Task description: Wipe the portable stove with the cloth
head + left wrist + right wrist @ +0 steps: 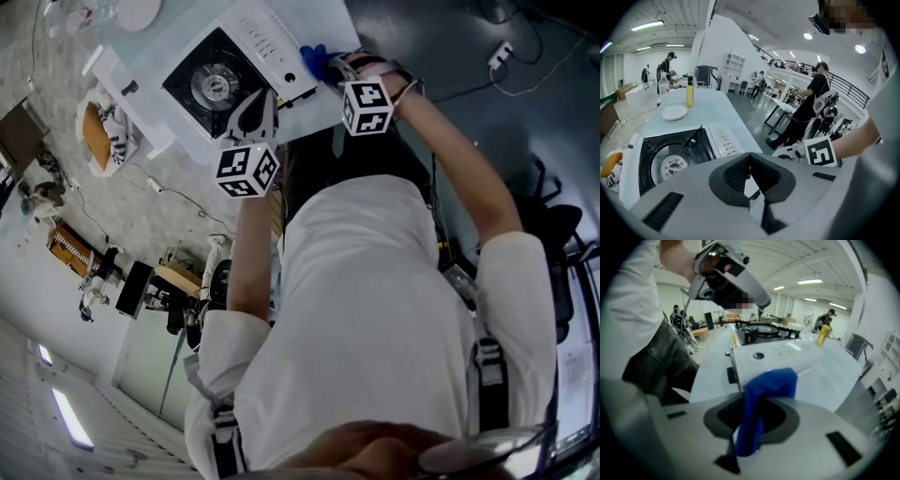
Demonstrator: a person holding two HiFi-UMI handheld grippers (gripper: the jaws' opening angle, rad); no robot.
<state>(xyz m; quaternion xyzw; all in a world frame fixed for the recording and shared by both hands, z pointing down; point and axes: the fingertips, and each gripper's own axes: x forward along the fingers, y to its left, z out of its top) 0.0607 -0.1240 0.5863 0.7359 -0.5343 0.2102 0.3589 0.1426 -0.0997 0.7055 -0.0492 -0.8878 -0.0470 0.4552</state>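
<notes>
The white portable stove (216, 80) with a black burner top sits on the pale table; it also shows in the left gripper view (670, 161) and the right gripper view (773, 350). My right gripper (330, 67) (757, 401) is shut on the blue cloth (764, 390), held just off the stove's control-knob side. The cloth (314, 61) hangs beside the stove's edge. My left gripper (255, 103) (750, 157) hovers over the stove's near edge, jaws shut with nothing between them.
A white plate (675, 112), a yellow bottle (689, 93) and a clear bottle (663, 89) stand on the table (717, 110) beyond the stove. An orange item (94, 131) lies to the stove's left. A person in black (808, 108) stands nearby.
</notes>
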